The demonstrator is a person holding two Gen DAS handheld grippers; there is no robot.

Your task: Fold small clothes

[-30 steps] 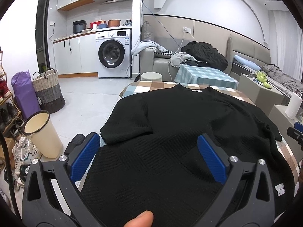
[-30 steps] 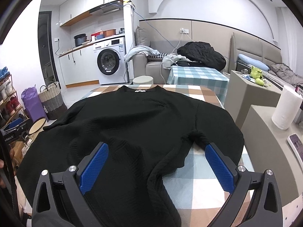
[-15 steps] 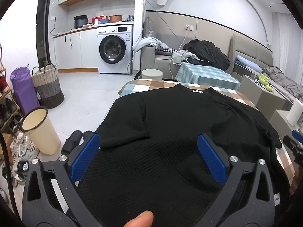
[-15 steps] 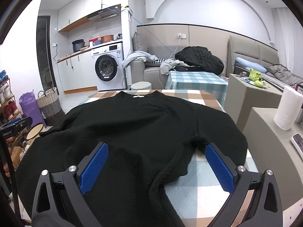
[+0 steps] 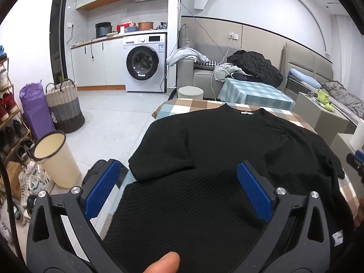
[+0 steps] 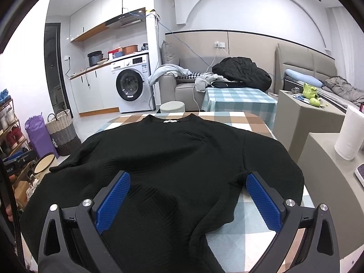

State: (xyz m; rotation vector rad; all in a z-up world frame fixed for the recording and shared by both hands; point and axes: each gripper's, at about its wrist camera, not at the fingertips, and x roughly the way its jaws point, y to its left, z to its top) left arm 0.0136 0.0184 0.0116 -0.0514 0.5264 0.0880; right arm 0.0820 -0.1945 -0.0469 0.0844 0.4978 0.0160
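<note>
Since a second ago both cameras have drawn back and risen a little, so more of the floor and far wall shows; the garment itself lies as it did.

Left wrist view: the left hand-held gripper (image 5: 179,182) hangs over the near left part of a black textured knit sweater (image 5: 227,159), its blue-padded jaws wide apart and holding nothing. The sweater is spread flat on the checked-cloth worktop (image 5: 179,109), neckline at the far end, its left sleeve folded across the body near the left edge. A cream round bin (image 5: 56,161) stands on the floor to the left, a woven laundry basket (image 5: 64,107) farther off, and a white washing machine (image 5: 145,63) at the far wall.

Right wrist view: the right hand-held gripper (image 6: 188,193) hangs over the sweater (image 6: 182,154) near its right side, jaws likewise spread apart and empty. The right sleeve drapes toward the worktop's (image 6: 250,118) right edge. A white paper-towel roll (image 6: 349,133) stands on a grey block to the right.
</note>
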